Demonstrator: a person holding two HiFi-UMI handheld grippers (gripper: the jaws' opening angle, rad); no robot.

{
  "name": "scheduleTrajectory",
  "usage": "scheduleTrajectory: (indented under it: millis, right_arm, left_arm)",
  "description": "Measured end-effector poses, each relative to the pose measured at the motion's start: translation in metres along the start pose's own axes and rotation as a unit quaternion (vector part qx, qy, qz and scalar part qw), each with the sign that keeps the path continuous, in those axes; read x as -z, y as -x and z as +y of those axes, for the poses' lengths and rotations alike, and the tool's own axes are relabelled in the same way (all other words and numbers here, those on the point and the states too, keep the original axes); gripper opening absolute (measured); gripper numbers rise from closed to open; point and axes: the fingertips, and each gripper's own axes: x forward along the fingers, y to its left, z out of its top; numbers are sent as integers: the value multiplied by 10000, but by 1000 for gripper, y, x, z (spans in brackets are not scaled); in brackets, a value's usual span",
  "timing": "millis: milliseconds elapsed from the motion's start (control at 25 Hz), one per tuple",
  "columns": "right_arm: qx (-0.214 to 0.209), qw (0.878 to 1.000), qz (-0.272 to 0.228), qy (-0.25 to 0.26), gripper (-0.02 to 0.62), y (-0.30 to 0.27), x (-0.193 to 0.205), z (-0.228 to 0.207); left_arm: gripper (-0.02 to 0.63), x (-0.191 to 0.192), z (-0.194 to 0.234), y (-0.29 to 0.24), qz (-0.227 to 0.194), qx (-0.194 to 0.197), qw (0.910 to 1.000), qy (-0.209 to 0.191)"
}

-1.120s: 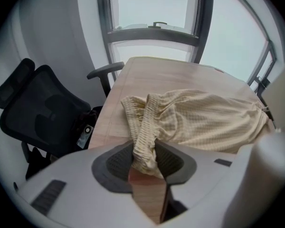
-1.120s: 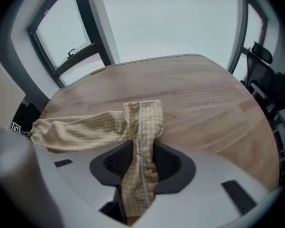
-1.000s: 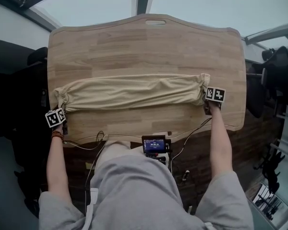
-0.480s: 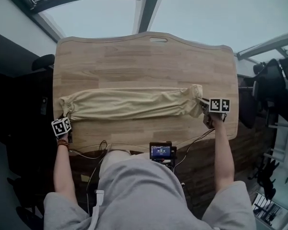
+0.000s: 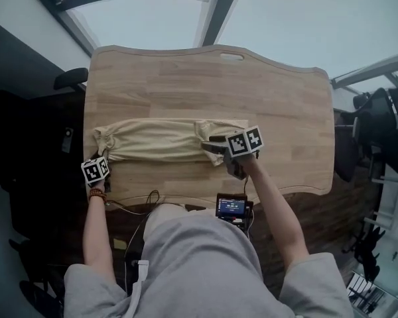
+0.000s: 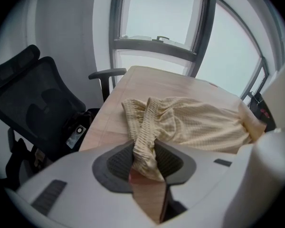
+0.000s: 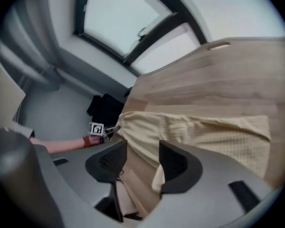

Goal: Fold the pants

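Observation:
The beige pants [image 5: 159,140] lie across the left half of the wooden table [image 5: 285,105], doubled over, with the folded-back leg end near the middle. My left gripper [image 5: 101,158] is at the table's left front and stays shut on the ribbed waistband [image 6: 143,141]. My right gripper [image 5: 211,145] hovers over the leg end at the table's middle. Its jaws have just been opening and now stand wide in the right gripper view [image 7: 140,160]. A flap of cloth [image 7: 157,178] hangs by one pad, but neither pad presses on it.
A small screen device [image 5: 231,206] and cables [image 5: 138,203] sit at the table's front edge. A black office chair [image 6: 38,108] stands off the left side, more chairs [image 5: 378,118] off the right. Bare wood shows on the right half of the table.
My right gripper swept left across the table with the leg end, laying it over the pants, and its jaws opened. The left gripper kept its hold in place.

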Motion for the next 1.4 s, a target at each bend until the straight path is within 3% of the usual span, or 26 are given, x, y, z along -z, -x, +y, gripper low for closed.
scheduleTrajectory:
  millis: [80,160,320,440,520,600,680,760,920,1040,1200,1400]
  right_arm:
    - [-189,9954,254,906,213,-11,18,21]
    - [26,9875,329,1539,207,-7,31,13]
    - [813,9763,568,1924,161,-6,57,-41]
    - [1221,9709,958,1823,161,-16,85,-77]
    - [1172,9726,1060,1706,158,-28,102,-83]
    - [739,9824,841,1497,158,-38,105,-69]
    - [34,9931,284,1137,156,-35,95,-45]
    - [-343,9956,-240,838,156,-23,83,-32]
    - [265,9945,-561,843,156,9,84,-61]
    - [699,9917,-1026,328,133,43,90,-92]
    - [1041,9750,-1896,-502,124,91,98,-127]
    - [1603,9571,-2300,-735,118,119,119,-162]
  left_arm:
    - [130,1,-2,-1,8,60,10000,35]
    - [130,-1,-3,-3,-14,88,10000,26]
    - [130,0,3,-4,-34,67,10000,40]
    - [130,-1,2,-4,-45,39,10000,65]
    - [130,1,3,-2,-41,-29,9999,92]
    - [130,1,5,-1,-61,-115,9998,125]
    - [130,0,5,-1,-79,-157,9998,134]
    - [130,0,3,-2,-62,-168,9998,74]
    - [127,1,1,0,-12,-236,9997,-68]
    - [124,1,2,2,-18,-235,9997,-70]
    - [118,-7,1,4,-68,-205,9997,-133]
    - [110,-29,-3,21,-387,-221,9989,-132]
